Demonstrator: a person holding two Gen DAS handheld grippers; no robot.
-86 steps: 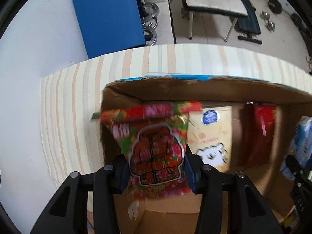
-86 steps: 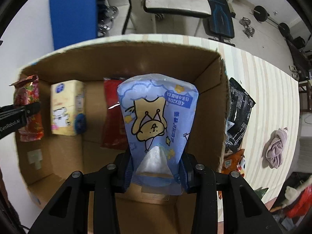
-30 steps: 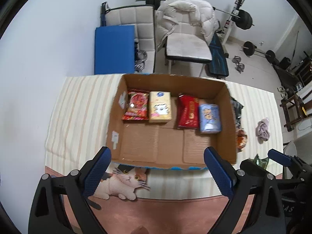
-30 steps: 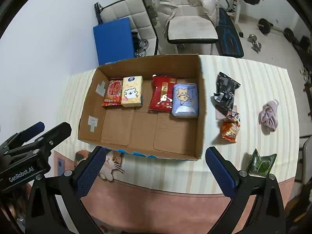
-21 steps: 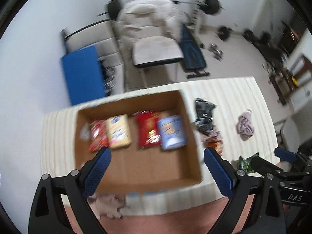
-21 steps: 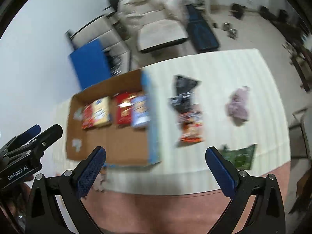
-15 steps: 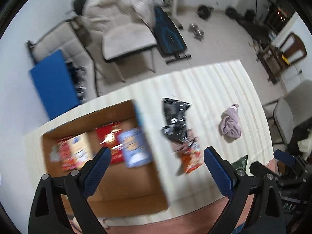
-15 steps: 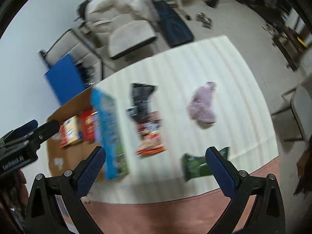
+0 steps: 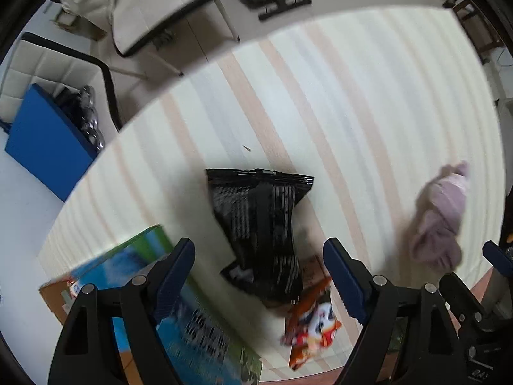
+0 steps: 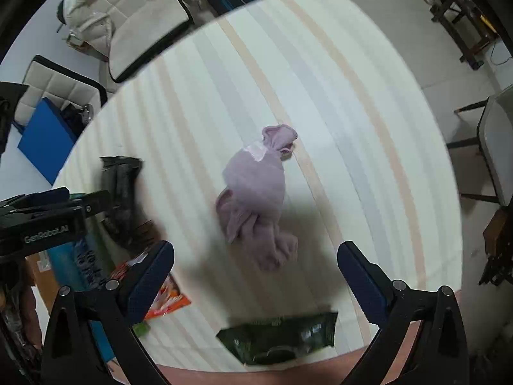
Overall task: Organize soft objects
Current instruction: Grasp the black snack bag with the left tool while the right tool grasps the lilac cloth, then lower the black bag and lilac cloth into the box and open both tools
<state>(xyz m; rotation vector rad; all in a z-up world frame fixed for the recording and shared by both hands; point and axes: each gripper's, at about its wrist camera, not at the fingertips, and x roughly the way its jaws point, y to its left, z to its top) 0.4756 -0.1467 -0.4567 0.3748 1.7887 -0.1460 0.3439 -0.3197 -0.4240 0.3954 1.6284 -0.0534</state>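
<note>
Both grippers are spread wide with nothing between them; the left gripper (image 9: 259, 277) hangs over a crinkly black foil bag (image 9: 259, 221) at frame centre, with a glossy orange snack pouch (image 9: 309, 327) just below it and touching its lower edge; the right gripper (image 10: 255, 280) frames a crumpled lilac fleece cloth (image 10: 256, 202), soft and lumpy, mid-frame on the striped bench (image 10: 336, 122); a flat green packet (image 10: 279, 337) lies at the bottom edge; the cardboard box (image 9: 195, 324) with its blue printed side sits lower left.
</note>
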